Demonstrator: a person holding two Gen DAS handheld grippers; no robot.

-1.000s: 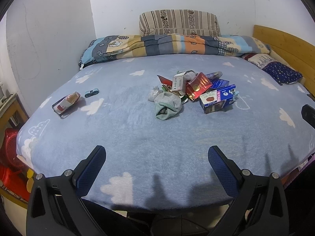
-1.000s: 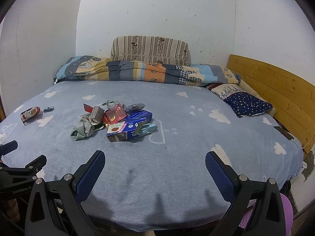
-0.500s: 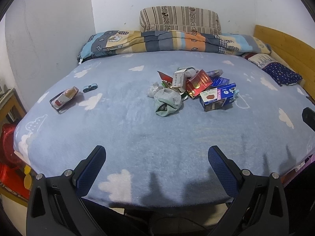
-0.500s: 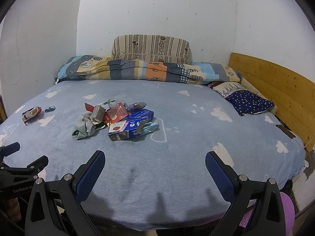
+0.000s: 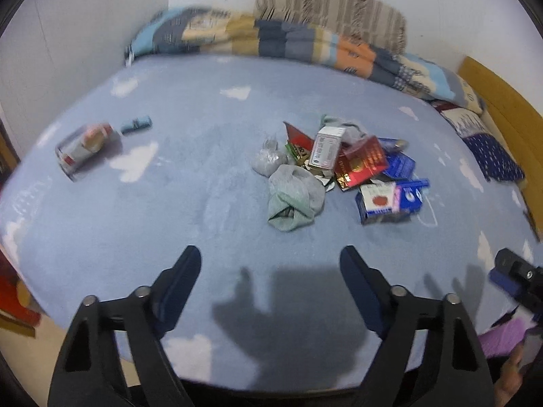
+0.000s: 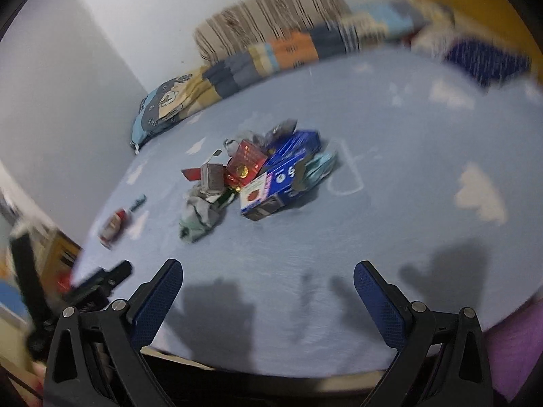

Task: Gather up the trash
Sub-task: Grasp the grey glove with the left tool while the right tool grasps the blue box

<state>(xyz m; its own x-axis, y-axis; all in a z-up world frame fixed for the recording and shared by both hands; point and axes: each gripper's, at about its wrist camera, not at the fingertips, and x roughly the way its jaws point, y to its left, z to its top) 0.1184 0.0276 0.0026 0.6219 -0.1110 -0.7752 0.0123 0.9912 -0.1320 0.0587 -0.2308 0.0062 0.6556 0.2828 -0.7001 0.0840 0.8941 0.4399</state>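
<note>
Both tongs hang apart and empty over the bed (image 5: 190, 203), left tongs (image 5: 268, 264) just narrowing, right tongs (image 6: 268, 281) wide, aimed at the heaped trash pile (image 5: 339, 169) for an easy first pick.

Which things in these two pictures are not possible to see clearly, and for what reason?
- Print on the white carton and red packet: too small, left wrist view.
- Lower items of the trash pile: covered by the boxes on top, both views.
- Small packet lying apart from the pile: motion blur, right wrist view.
- Right gripper in the left wrist view: cut off by the edge.
- Floor beside the bed: hidden by the mattress edge and the gripper bodies.
</note>
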